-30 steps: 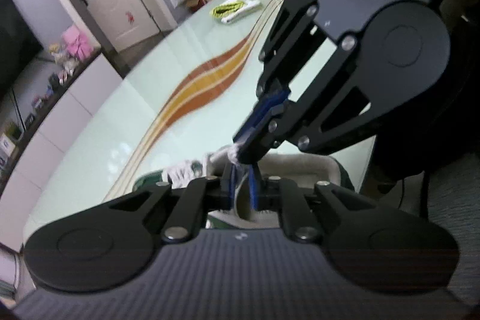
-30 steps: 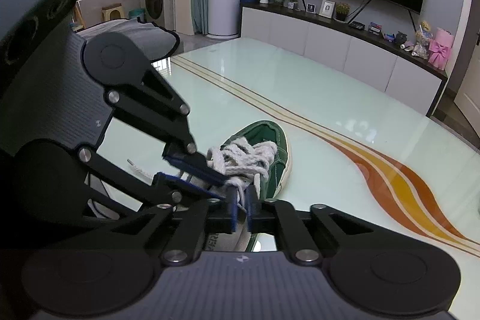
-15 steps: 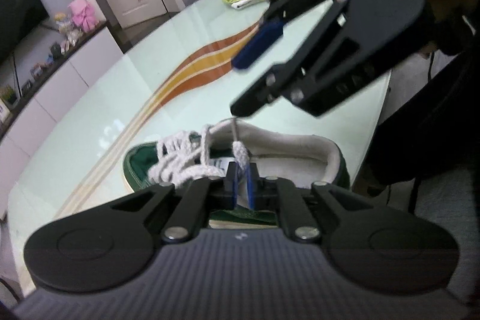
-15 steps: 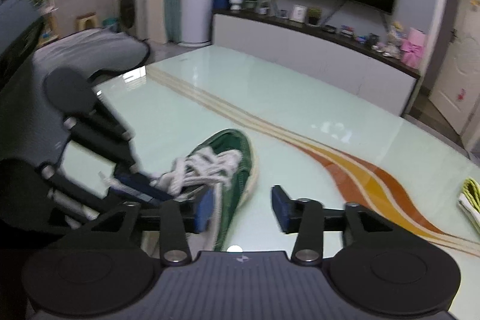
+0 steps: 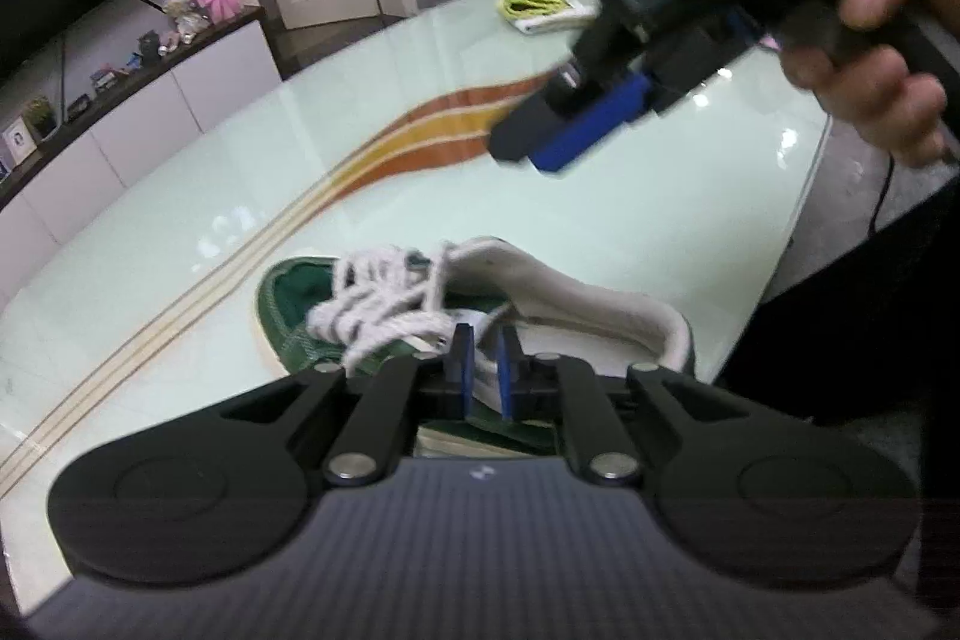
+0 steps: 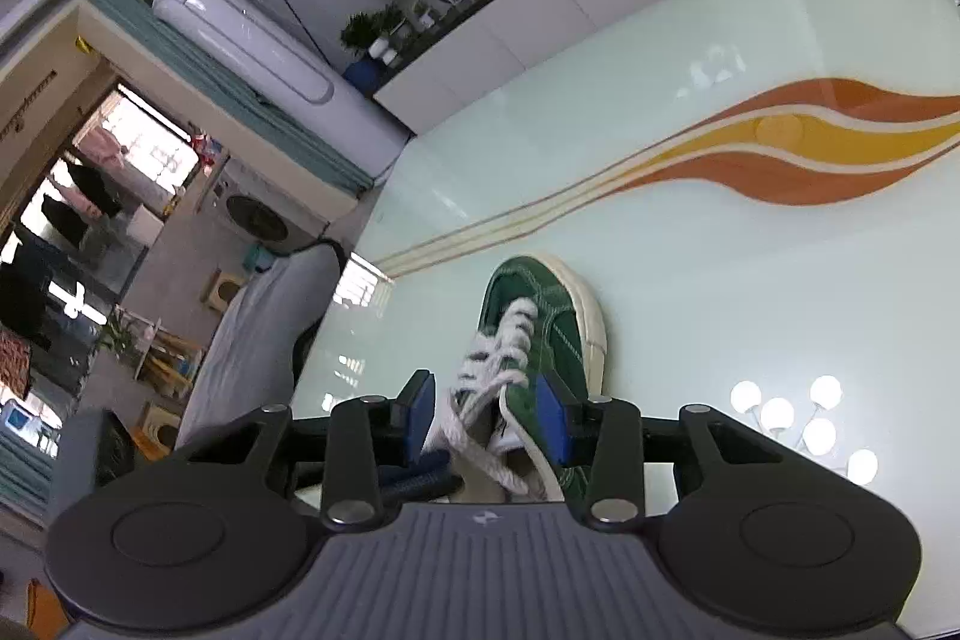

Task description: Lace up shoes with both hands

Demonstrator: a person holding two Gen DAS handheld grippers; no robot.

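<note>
A green shoe (image 5: pixel 288 304) (image 6: pixel 558 316) with a white sole lies on the pale glass table (image 5: pixel 180 280), its toe pointing away from me. Loose white laces (image 5: pixel 372 304) (image 6: pixel 498 358) are bunched over its tongue. My left gripper (image 5: pixel 485 370) hovers low over the shoe's opening. Its blue pads stand a narrow gap apart, with a lace strand running into that gap. My right gripper (image 6: pixel 485 418) (image 5: pixel 534 148) is open; a hand (image 5: pixel 870 58) holds it up above the table. In its own view the pads straddle the laces from above.
A yellow-green item on a white cloth (image 5: pixel 540 7) lies at the far end of the table. The table's near edge (image 5: pixel 804 196) runs close to the shoe's heel. A grey chair back (image 6: pixel 258 340) stands beside the table. An orange wave pattern (image 6: pixel 780 148) crosses the glass.
My right gripper opened, let go of the lace and rose away from the left one. The left gripper kept the lace, and its view swung to show more of the shoe.
</note>
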